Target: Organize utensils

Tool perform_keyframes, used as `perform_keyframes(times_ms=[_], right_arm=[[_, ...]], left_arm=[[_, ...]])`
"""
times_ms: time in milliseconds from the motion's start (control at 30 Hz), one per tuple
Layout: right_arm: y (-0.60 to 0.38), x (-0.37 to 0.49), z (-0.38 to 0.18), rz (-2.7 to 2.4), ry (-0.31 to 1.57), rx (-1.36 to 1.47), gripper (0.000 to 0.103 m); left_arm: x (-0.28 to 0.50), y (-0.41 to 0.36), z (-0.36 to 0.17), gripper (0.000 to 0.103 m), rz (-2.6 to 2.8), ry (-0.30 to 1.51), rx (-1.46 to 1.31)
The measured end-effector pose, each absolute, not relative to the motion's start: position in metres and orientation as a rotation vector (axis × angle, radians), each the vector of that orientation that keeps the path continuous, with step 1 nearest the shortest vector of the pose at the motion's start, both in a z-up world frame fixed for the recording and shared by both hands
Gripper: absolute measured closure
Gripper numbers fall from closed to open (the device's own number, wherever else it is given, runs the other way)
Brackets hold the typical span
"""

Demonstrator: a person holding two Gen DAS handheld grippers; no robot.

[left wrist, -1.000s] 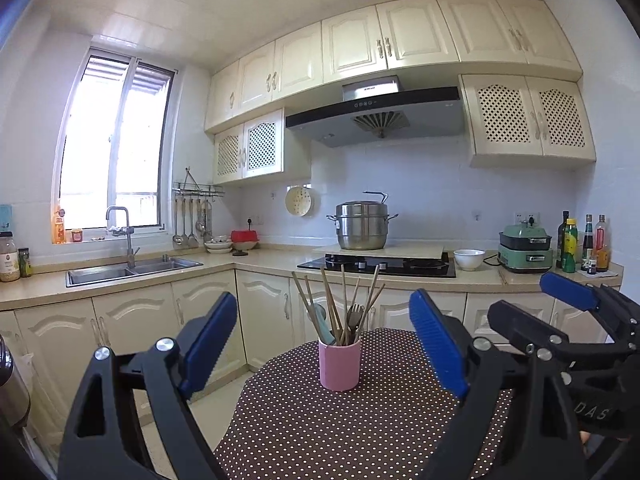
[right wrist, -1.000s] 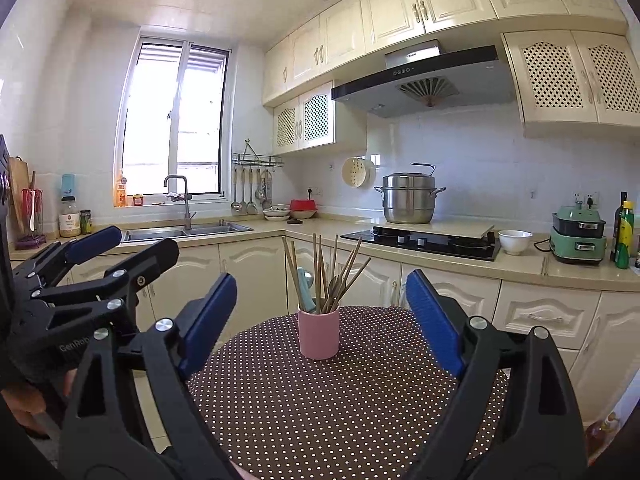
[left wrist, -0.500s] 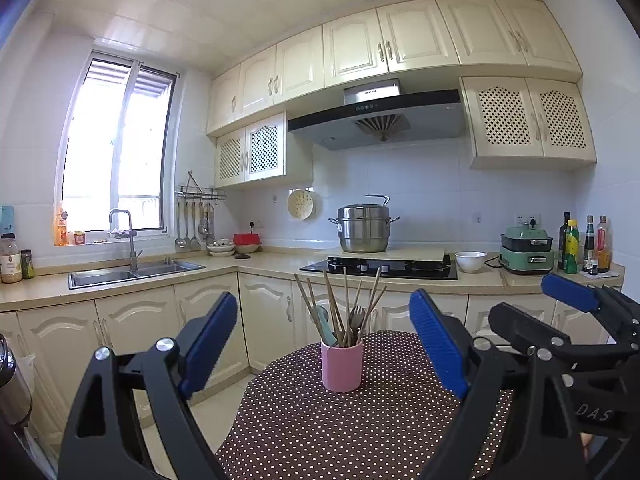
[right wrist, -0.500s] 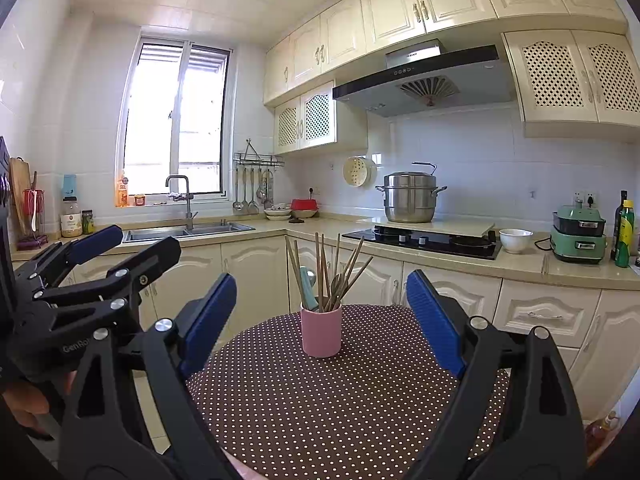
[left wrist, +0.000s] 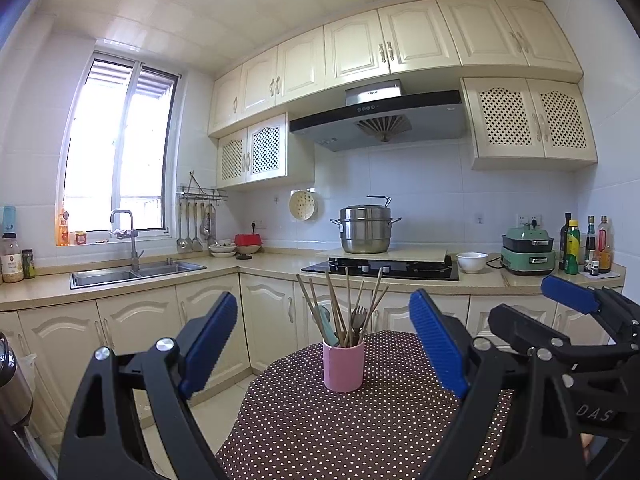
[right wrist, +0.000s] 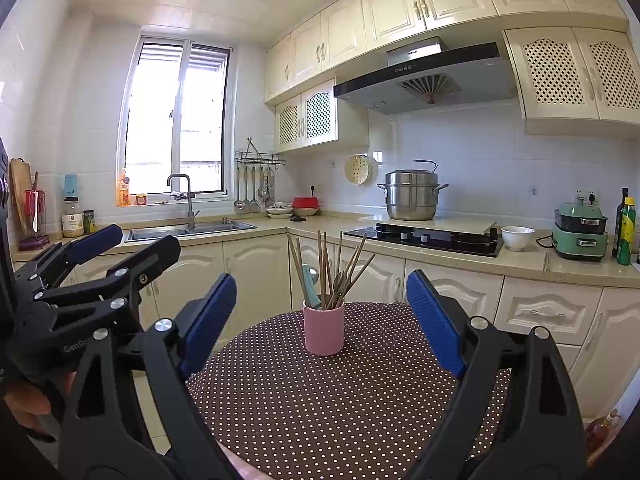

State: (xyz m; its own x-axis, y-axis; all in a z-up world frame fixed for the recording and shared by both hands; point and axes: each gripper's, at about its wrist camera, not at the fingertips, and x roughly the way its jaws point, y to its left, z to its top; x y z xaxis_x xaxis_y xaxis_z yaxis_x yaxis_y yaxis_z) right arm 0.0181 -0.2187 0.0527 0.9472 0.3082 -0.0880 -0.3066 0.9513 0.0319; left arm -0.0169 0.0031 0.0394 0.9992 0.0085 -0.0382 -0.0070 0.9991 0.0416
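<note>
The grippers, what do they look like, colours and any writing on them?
Both match: the left gripper and right gripper have black plastic frames with triangular cut-outs, silver rivets at the pivots, and jaws faced with ribbed blue pads. White lettering shows on the bodies, partly cut off: "DAS" on the right one, "GenRo" on the left. No cables or sleeves are visible.

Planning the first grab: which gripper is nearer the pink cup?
Neither clearly: both hover open short of the pink cup, left gripper to its left, right gripper to its right.
</note>
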Motion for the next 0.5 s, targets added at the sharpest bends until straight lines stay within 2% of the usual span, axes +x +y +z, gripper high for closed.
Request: perform_keyframes(times_ms=[500], right_arm=[[-0.2174, 0.0176, 0.0511, 0.312, 0.097, 0.019, 0.017]], left_arm=[[-0.0171, 0.0025, 0.0392, 0.017, 0.009, 0.041, 0.039]])
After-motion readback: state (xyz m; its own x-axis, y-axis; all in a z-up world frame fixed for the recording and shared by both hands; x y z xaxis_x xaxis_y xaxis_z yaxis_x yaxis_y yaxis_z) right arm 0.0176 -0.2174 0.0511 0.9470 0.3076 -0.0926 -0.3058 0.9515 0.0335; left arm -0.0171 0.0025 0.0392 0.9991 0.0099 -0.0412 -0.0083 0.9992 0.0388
